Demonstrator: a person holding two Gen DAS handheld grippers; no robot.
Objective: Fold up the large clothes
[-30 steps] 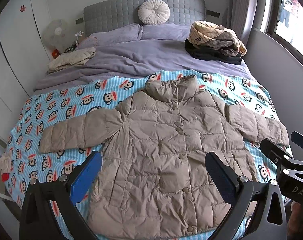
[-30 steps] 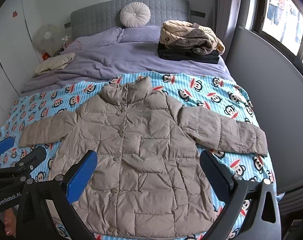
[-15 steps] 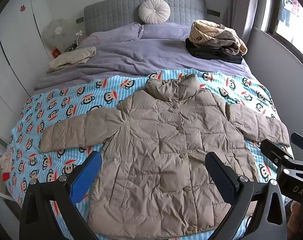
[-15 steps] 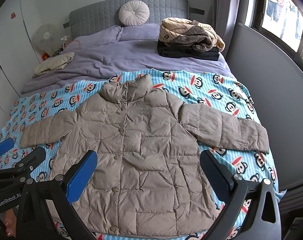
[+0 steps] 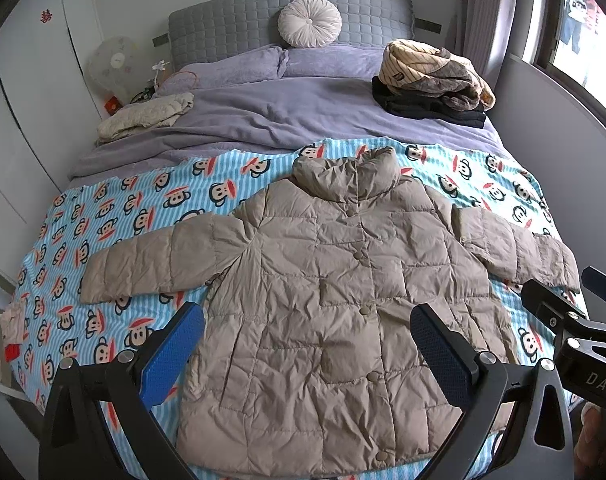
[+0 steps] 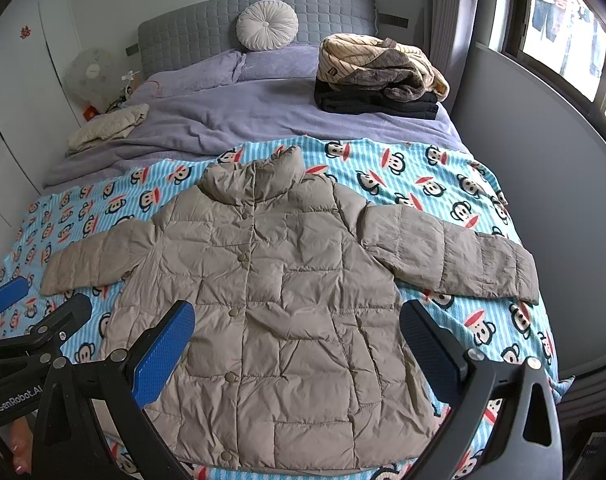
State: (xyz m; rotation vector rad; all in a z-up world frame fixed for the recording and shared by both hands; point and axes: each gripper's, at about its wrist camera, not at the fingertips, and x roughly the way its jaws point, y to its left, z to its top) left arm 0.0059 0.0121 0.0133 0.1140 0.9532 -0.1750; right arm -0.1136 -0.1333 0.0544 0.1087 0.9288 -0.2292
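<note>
A beige quilted puffer jacket [image 5: 343,292] lies flat, front up and buttoned, on a blue monkey-print blanket [image 5: 151,216], both sleeves spread out sideways. It also shows in the right wrist view [image 6: 295,280]. My left gripper [image 5: 307,356] is open and empty, held above the jacket's lower half. My right gripper [image 6: 297,344] is open and empty, also above the lower half. The right gripper shows at the right edge of the left wrist view [image 5: 559,308]; the left gripper shows at the left edge of the right wrist view [image 6: 35,308].
A stack of folded clothes [image 5: 431,80] sits at the bed's far right, a cream garment [image 5: 147,116] at far left. A purple duvet [image 5: 283,116] covers the bed's far half, with a round cushion [image 5: 309,28] on the headboard. A grey wall [image 6: 551,184] borders the right side.
Both grippers have drifted slightly, so the jacket sits a little lower in both views. Both stay open. The jacket has not moved.
</note>
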